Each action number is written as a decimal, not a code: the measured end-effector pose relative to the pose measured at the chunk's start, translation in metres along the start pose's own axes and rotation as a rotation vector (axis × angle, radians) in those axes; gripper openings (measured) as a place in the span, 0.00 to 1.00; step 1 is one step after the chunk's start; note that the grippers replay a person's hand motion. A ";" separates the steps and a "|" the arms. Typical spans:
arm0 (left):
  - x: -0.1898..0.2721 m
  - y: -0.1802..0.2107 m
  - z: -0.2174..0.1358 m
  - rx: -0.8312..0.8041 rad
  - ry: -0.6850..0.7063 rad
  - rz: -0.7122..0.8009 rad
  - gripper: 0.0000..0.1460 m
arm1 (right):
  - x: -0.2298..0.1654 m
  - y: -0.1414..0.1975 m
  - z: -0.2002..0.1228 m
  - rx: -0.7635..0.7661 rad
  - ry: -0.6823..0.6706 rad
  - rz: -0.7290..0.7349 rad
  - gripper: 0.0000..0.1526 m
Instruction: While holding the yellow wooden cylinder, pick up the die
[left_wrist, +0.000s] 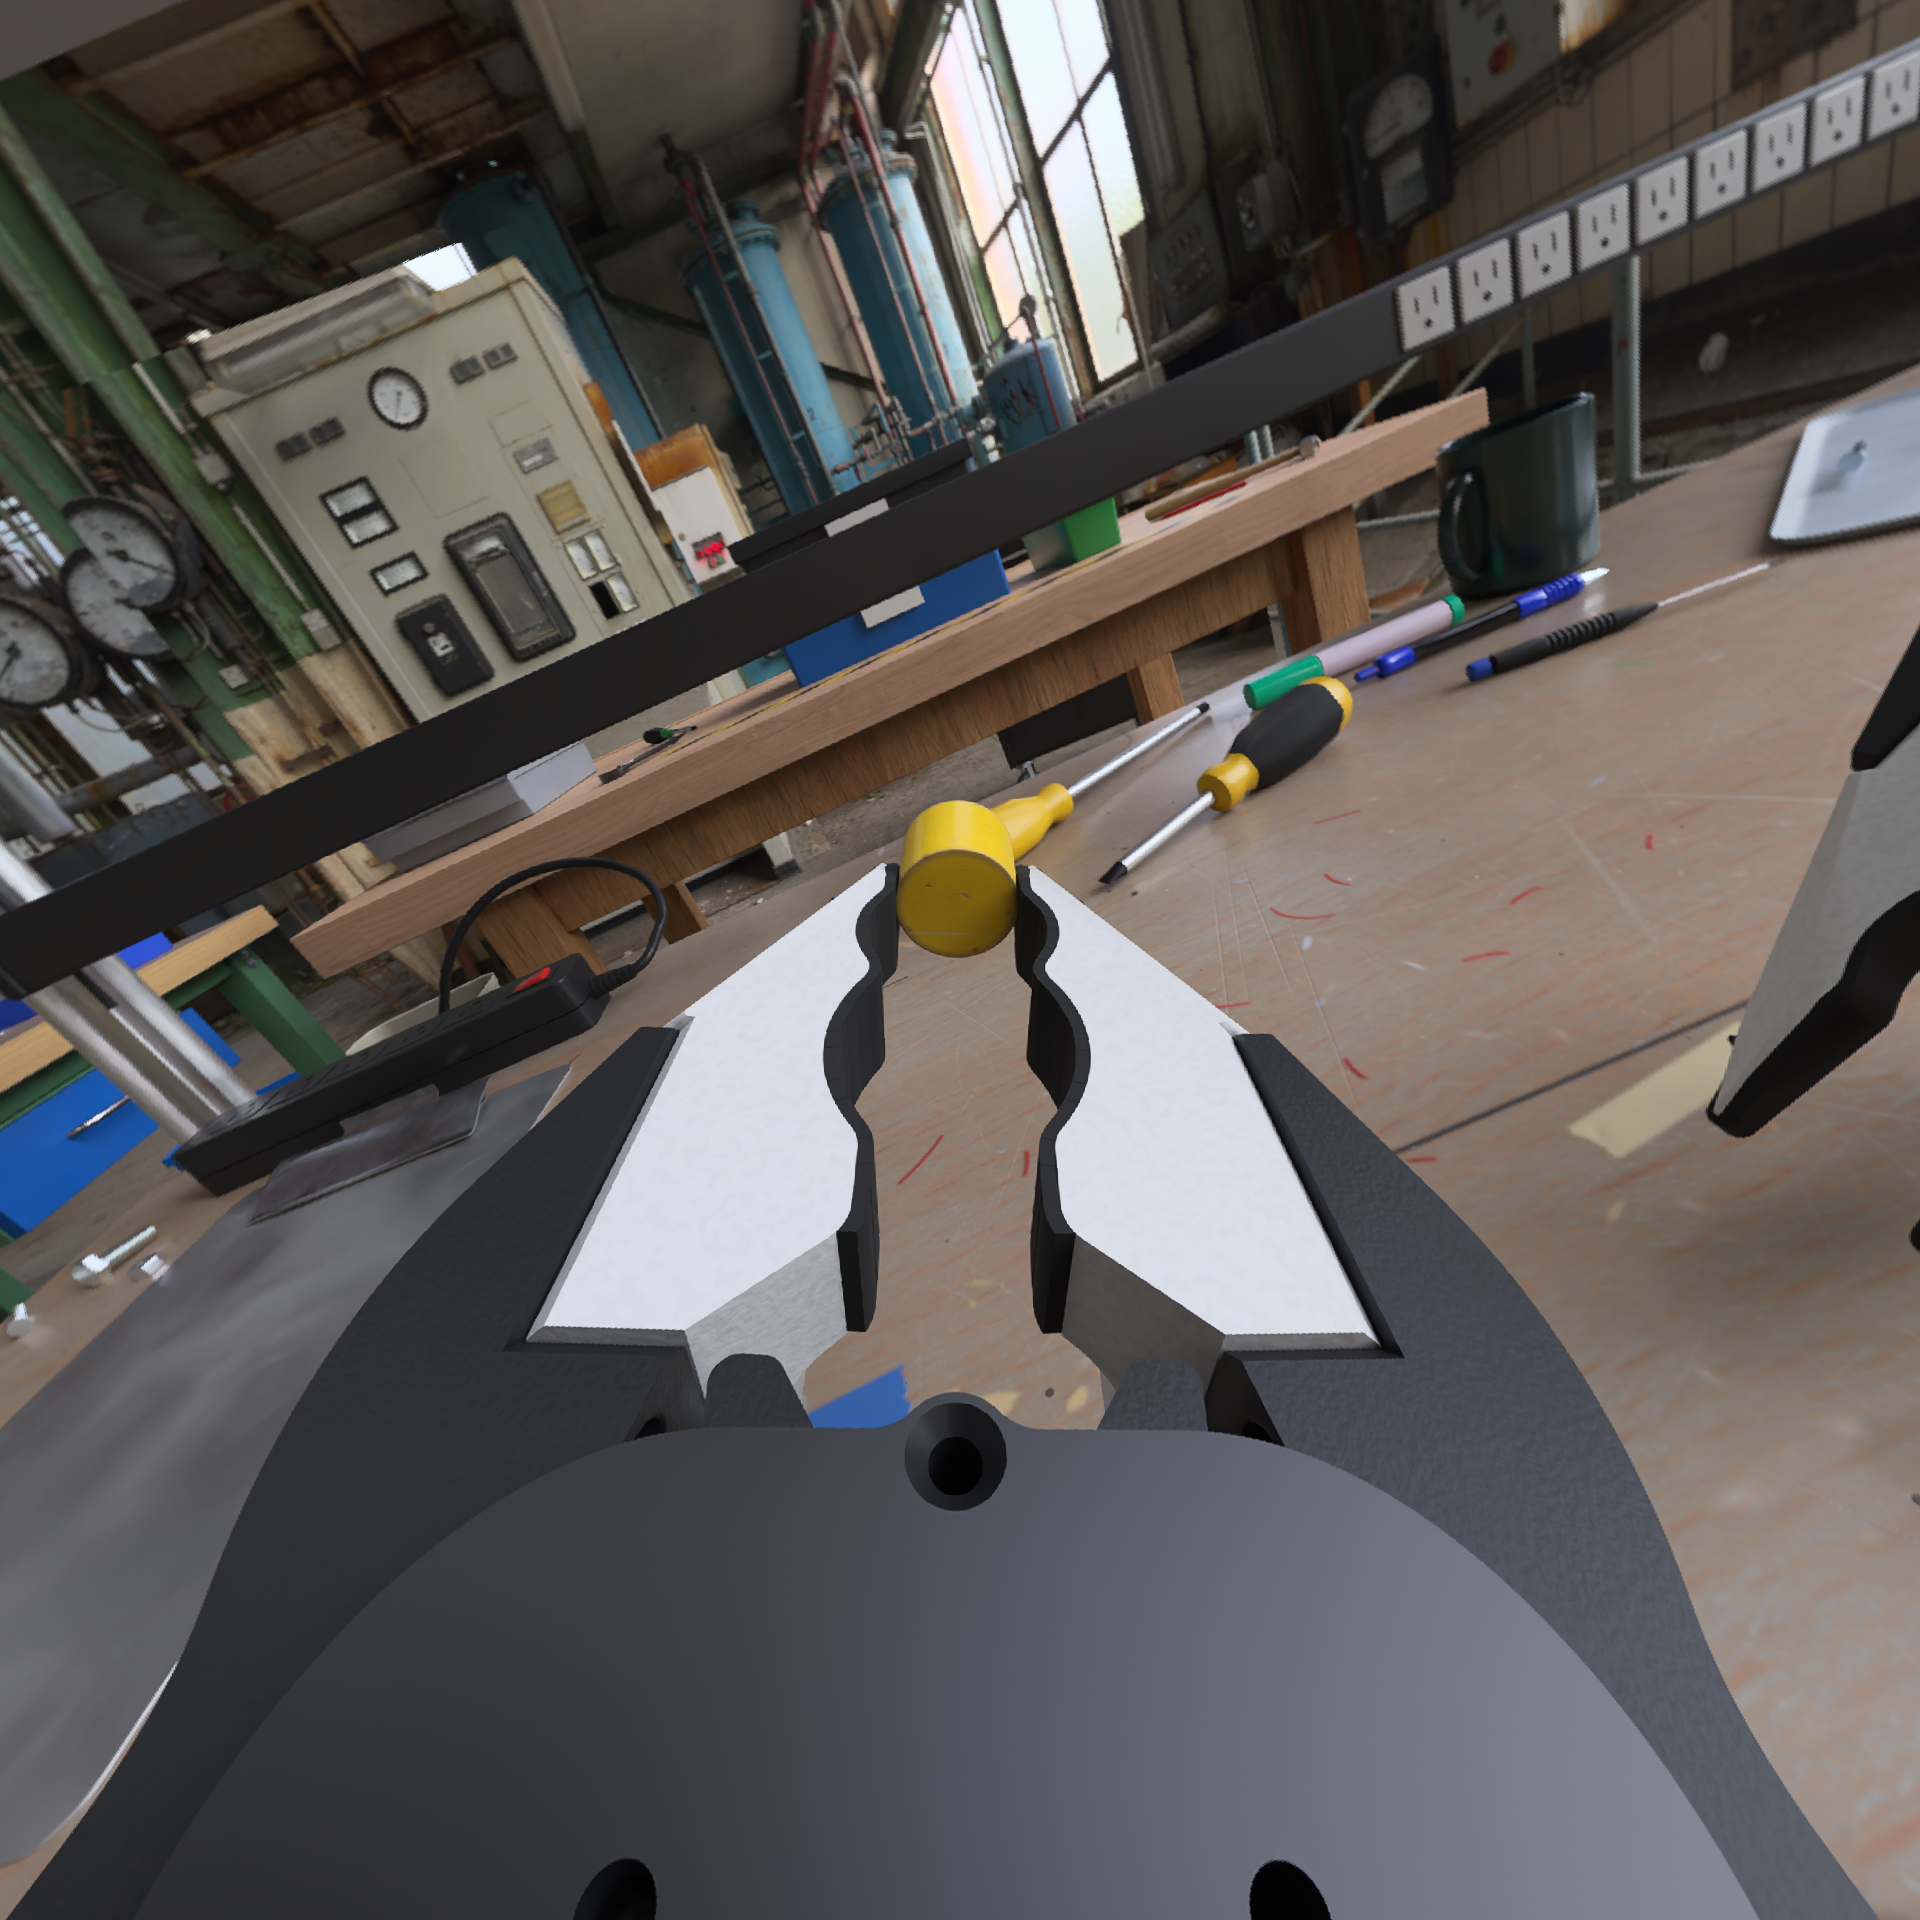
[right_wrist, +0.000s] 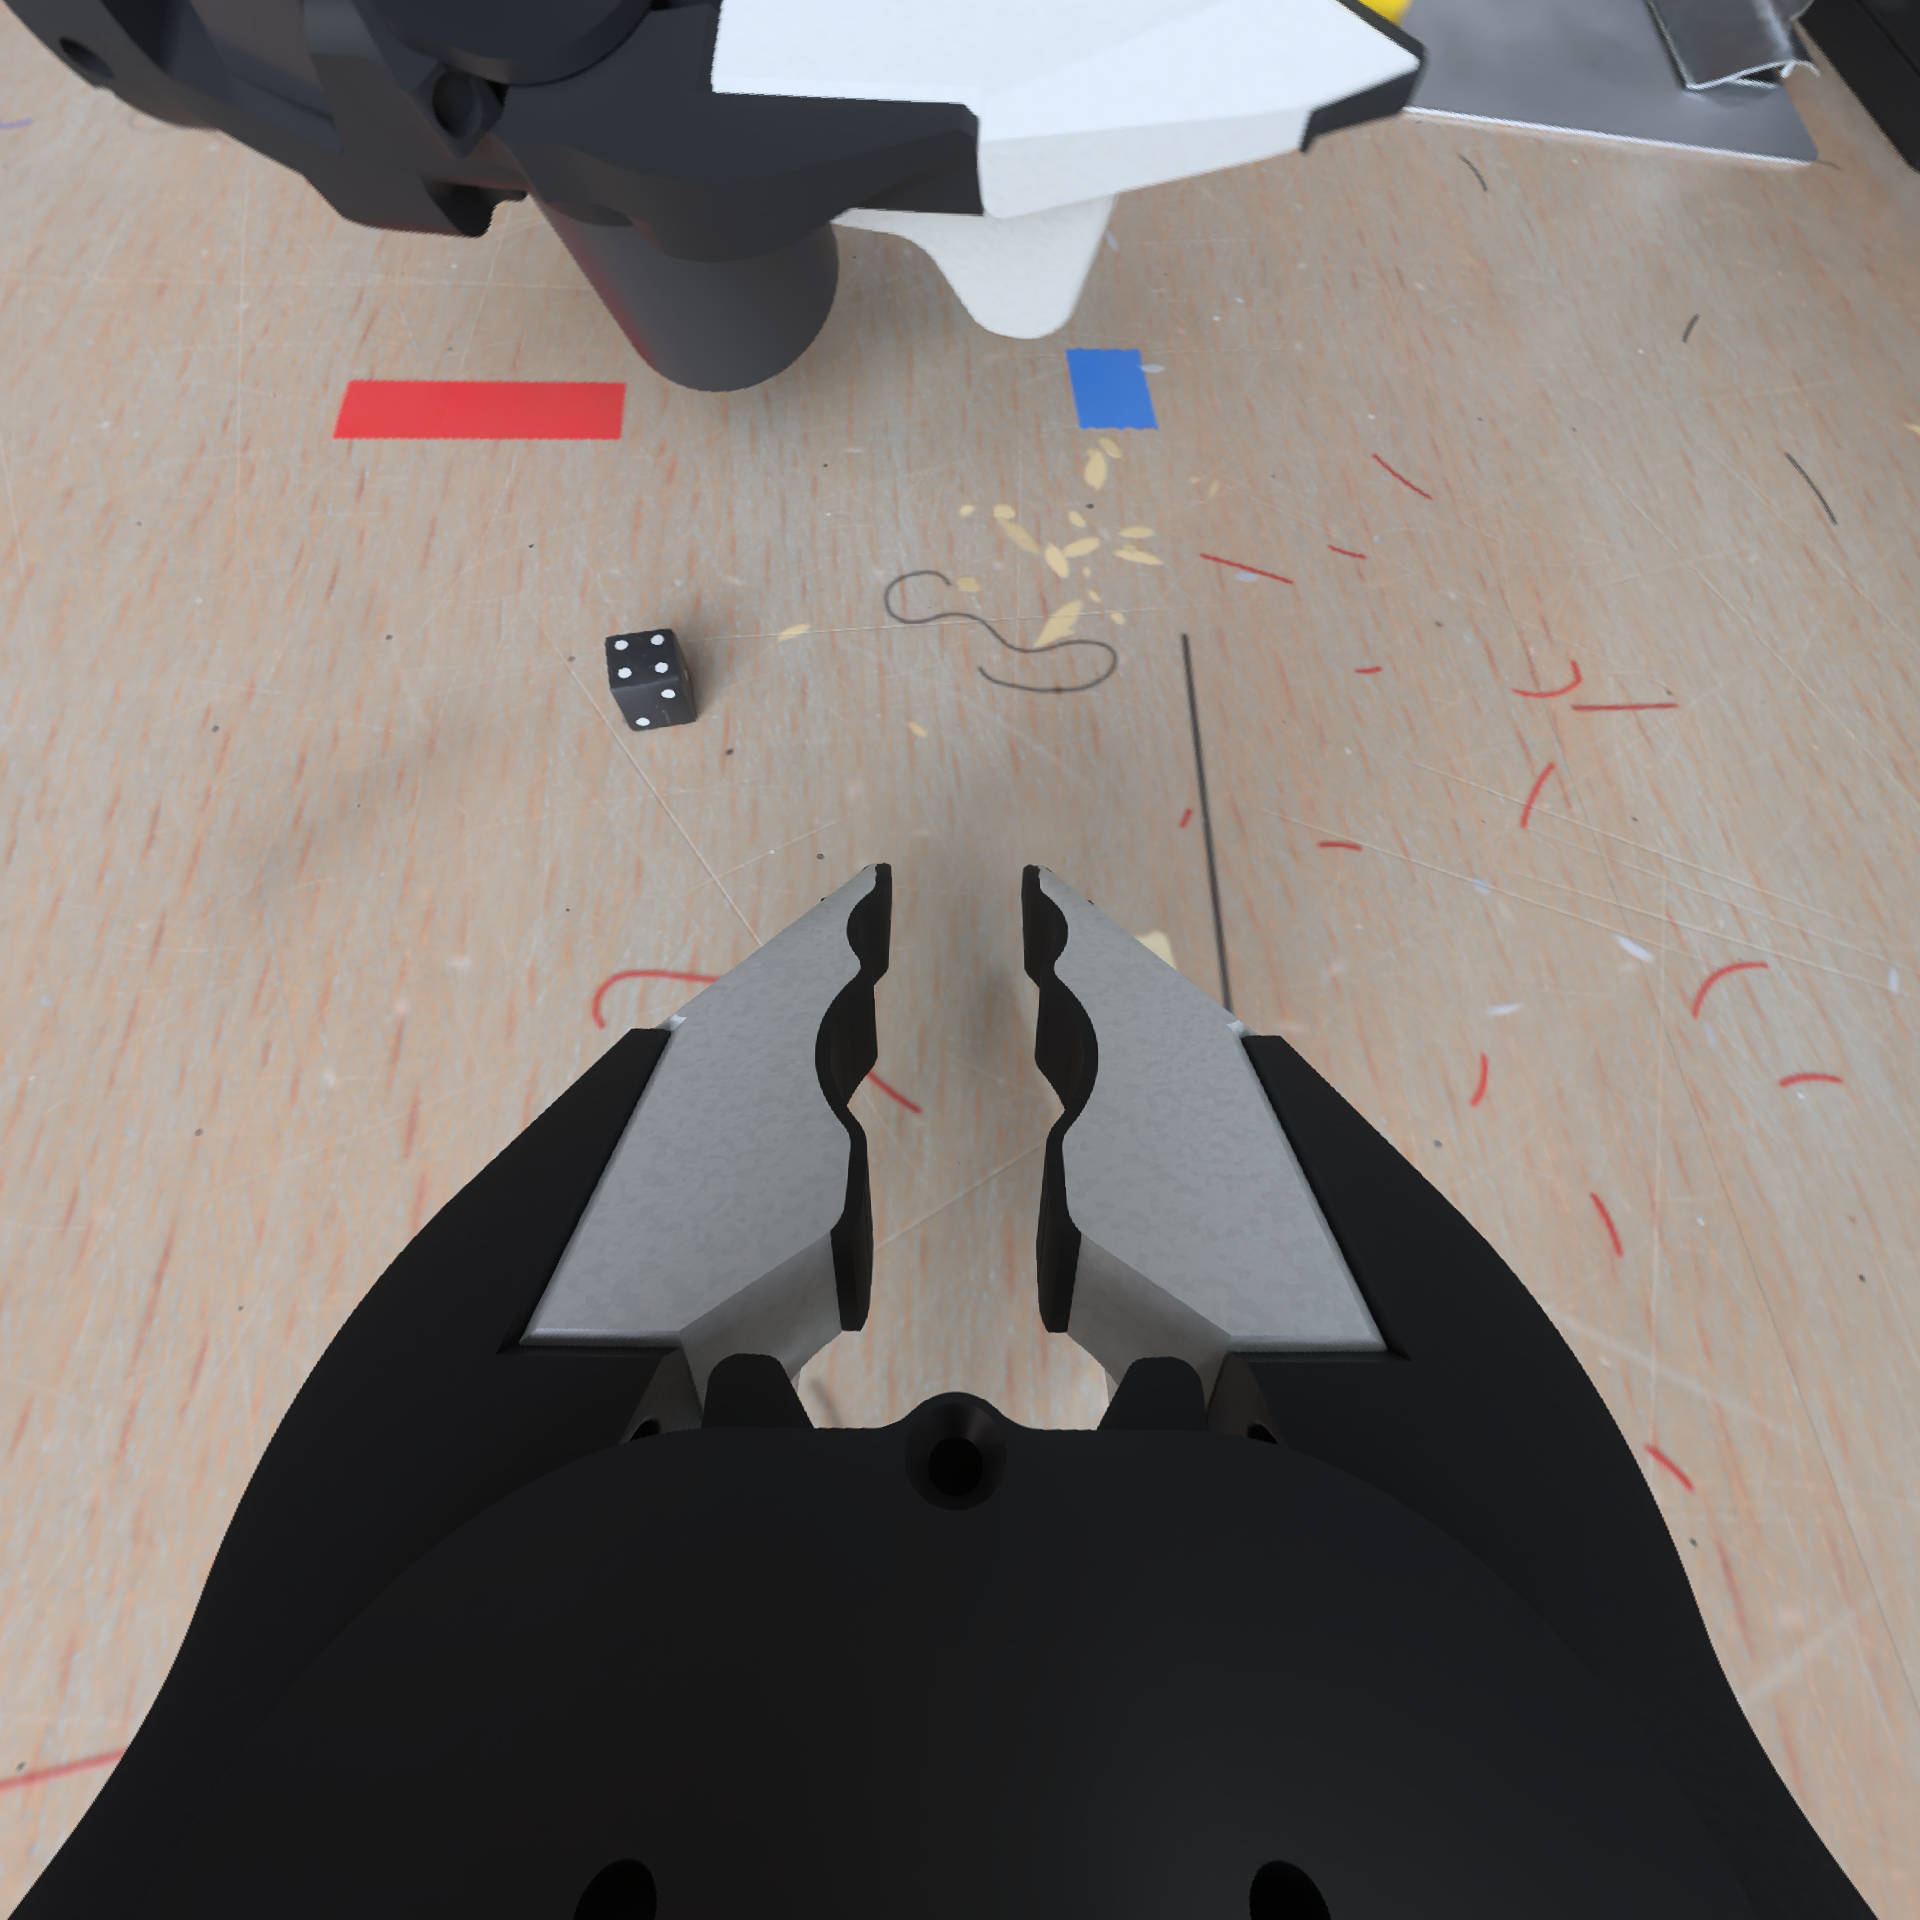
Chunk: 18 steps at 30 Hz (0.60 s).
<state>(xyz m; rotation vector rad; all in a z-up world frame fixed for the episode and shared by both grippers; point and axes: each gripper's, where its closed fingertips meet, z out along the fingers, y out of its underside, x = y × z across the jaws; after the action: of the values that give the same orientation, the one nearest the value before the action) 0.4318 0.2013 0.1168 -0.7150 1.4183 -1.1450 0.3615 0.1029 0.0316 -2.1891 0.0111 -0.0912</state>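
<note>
Between left gripper (left_wrist: 956, 883) fingertips, yellow cylinder (left_wrist: 954, 896)

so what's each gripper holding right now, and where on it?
Left tongs pinch the yellow wooden cylinder across its curved sides, at the fingertips. Right tongs hold nothing.

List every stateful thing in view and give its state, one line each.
left tool: shut on the yellow wooden cylinder, raised above the table.
yellow wooden cylinder: clamped at the fingertips, flat end facing the camera.
right tool: open, empty, above the table.
die: lying free on the table, ahead and left of the right tool, not yet picked up.
green mug: upright.
screwdrivers: lying flat.
</note>
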 end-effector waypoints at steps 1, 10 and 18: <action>0.003 0.000 0.001 -0.004 0.011 0.012 0.15 | -0.002 0.000 0.002 -0.002 0.000 -0.012 0.16; 0.011 0.003 0.004 -0.021 0.068 -0.027 0.15 | -0.006 0.008 0.013 -0.074 0.007 -0.083 0.13; 0.017 0.003 0.004 -0.018 0.119 -0.067 0.15 | -0.007 0.009 0.018 -0.109 -0.055 -0.003 0.10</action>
<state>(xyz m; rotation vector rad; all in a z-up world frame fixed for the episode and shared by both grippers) 0.4329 0.1865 0.1077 -0.7216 1.5155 -1.2457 0.3563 0.1124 0.0132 -2.3000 -0.0182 -0.0326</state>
